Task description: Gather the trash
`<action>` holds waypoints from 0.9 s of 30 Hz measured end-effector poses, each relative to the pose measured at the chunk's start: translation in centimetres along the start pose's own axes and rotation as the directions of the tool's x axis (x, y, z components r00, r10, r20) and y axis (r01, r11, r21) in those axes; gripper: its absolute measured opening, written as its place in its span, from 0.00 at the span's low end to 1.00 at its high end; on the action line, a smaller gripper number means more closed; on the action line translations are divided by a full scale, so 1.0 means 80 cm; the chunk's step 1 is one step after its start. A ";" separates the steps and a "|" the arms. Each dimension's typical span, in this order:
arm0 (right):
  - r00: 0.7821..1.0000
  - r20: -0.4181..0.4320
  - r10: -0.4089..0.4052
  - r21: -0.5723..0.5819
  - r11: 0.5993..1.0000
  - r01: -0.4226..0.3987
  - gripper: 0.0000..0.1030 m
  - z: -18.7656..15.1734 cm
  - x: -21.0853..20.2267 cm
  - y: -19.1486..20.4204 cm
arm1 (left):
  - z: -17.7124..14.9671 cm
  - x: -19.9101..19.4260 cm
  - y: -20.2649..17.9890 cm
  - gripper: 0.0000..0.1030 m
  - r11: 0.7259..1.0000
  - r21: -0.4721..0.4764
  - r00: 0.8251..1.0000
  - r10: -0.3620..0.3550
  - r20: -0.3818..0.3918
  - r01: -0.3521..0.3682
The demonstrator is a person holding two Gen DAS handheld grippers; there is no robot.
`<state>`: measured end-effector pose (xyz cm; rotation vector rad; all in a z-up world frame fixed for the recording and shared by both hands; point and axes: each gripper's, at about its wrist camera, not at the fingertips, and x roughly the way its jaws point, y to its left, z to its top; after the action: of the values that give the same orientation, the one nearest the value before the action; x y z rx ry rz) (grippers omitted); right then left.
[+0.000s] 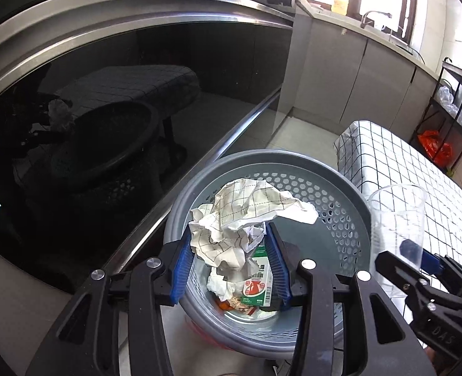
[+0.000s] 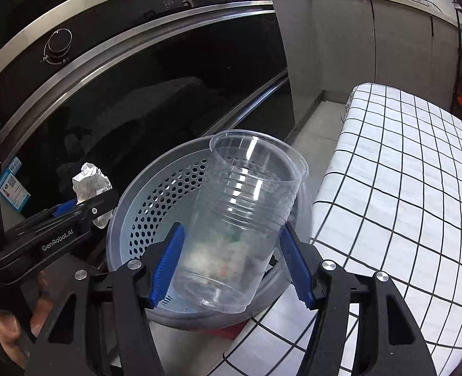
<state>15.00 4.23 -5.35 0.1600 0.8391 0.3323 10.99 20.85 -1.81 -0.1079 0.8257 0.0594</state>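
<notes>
While both grippers hung over the bin, the scene stood thus:
Left gripper [image 1: 228, 263]: angled down above the bin, its blue fingers [image 1: 178, 277] pressed on either side of a crumpled wad of paper; fingers narrow, holding the paper.
Paper [image 1: 246, 216]: white with a dark grid print, crushed into a loose ball, bulging up above the fingertips and held over the bin's mouth.
Right gripper [image 2: 234, 263]: also tilted downward, its blue fingers [image 2: 168, 260] set fairly wide and clamped on the lower walls of a cup.
Cup [image 2: 243, 216]: clear ribbed plastic, mouth pointing away from the camera and leaning over the bin; looked empty.
Bin [image 1: 340, 219]: grey, round, with perforated sides, standing on the floor between the oven and the bench.
Bin contents: a green and white carton [image 1: 257, 282], more white crumpled paper, and some orange scraps at the bottom.
Oven [image 1: 137, 94]: black glass door with steel trim, just beside the bin.
Bench [image 2: 403, 188]: covered with a white checked cloth, its corner close to the bin's rim.
Hand [image 2: 8, 332]: gripping the left gripper's handle.
</notes>
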 end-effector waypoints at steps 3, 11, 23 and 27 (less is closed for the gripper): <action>1.000 -0.002 0.000 0.003 1.000 0.000 0.59 -0.003 0.001 0.003 | 0.001 -0.001 0.004 0.44 1.000 -0.009 1.000 -0.008 -0.002 0.008; 1.000 0.005 -0.005 0.007 1.000 0.005 0.60 -0.004 0.000 0.008 | 0.003 0.000 0.009 0.51 1.000 -0.019 1.000 -0.007 -0.003 0.007; 0.999 0.037 -0.017 0.036 0.999 0.016 0.70 -0.003 -0.012 0.006 | 0.003 -0.011 0.010 0.68 1.000 -0.021 1.000 -0.004 0.021 0.005; 0.999 0.044 -0.018 0.049 0.999 0.015 0.70 -0.007 -0.018 0.004 | 0.002 -0.015 0.010 0.69 1.000 -0.013 1.000 -0.005 0.024 0.006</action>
<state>13.65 4.08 -4.61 0.2051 0.8044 0.2918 10.21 21.65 -0.86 -0.1212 0.8016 0.0607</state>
